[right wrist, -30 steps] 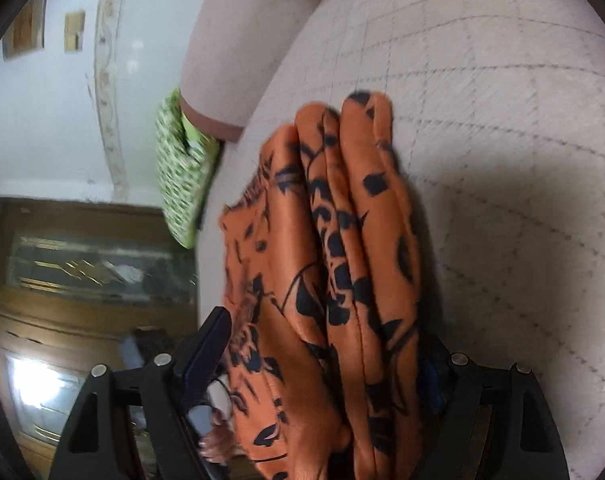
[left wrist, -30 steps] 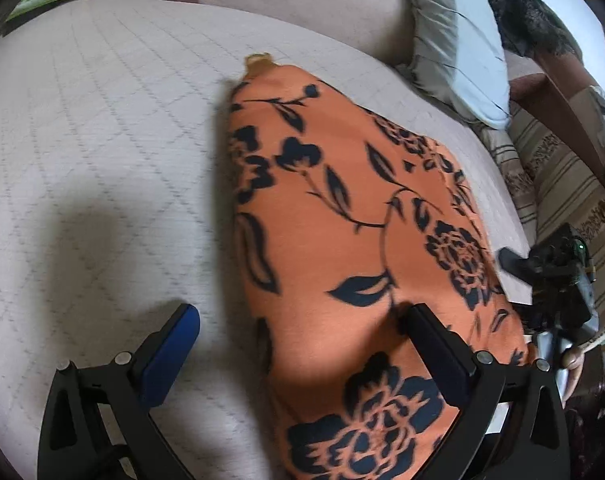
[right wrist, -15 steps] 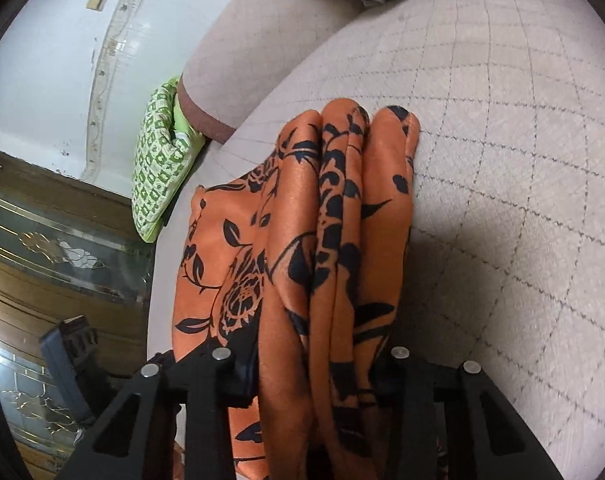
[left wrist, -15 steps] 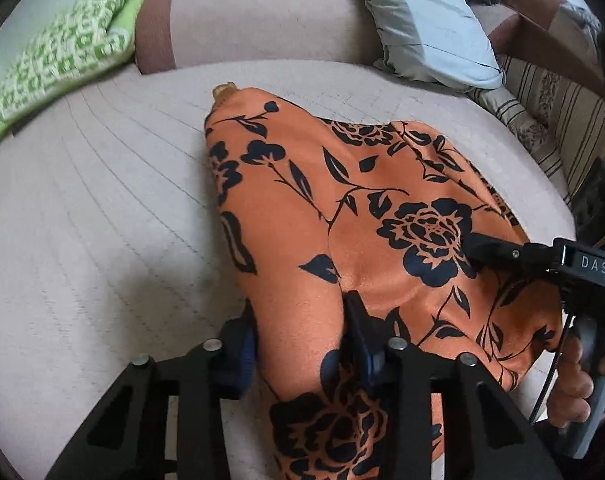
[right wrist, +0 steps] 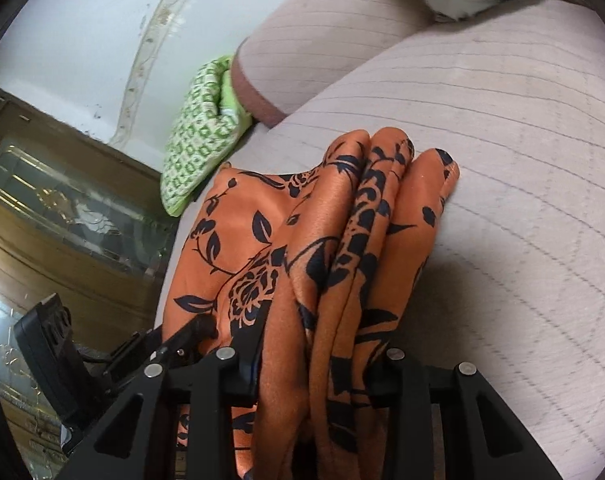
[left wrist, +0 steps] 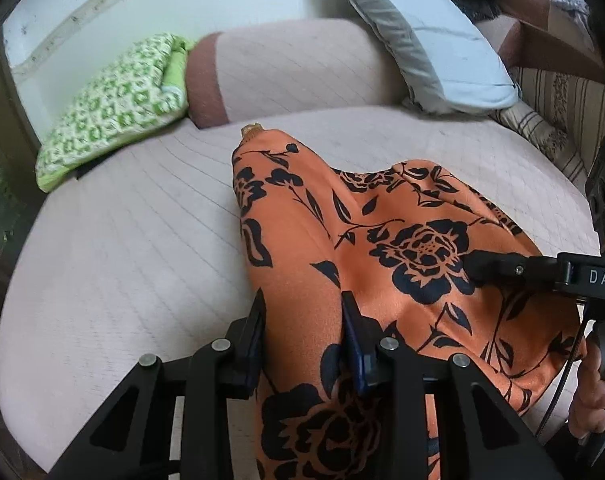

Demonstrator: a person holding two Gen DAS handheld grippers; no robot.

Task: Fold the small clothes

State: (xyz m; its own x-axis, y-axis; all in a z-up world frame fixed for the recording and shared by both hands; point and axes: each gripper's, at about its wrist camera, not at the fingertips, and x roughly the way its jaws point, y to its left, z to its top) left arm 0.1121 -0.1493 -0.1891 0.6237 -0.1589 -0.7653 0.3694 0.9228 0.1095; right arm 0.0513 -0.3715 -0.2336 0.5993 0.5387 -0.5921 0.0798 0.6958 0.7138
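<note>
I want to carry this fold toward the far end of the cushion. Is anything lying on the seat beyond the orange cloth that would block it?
Nothing visible does. Both tongs, left and right, are shut on the orange floral cloth, and the seat cushion beyond it is bare. The green patterned pillow sits off at the cushion's far left edge.

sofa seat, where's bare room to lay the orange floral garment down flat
The widest bare stretch of the sofa seat lies between the orange floral garment and the green patterned cushion. Another bare strip runs past the garment toward the backrest. It is crowded by the grey pillow and striped cushion.
</note>
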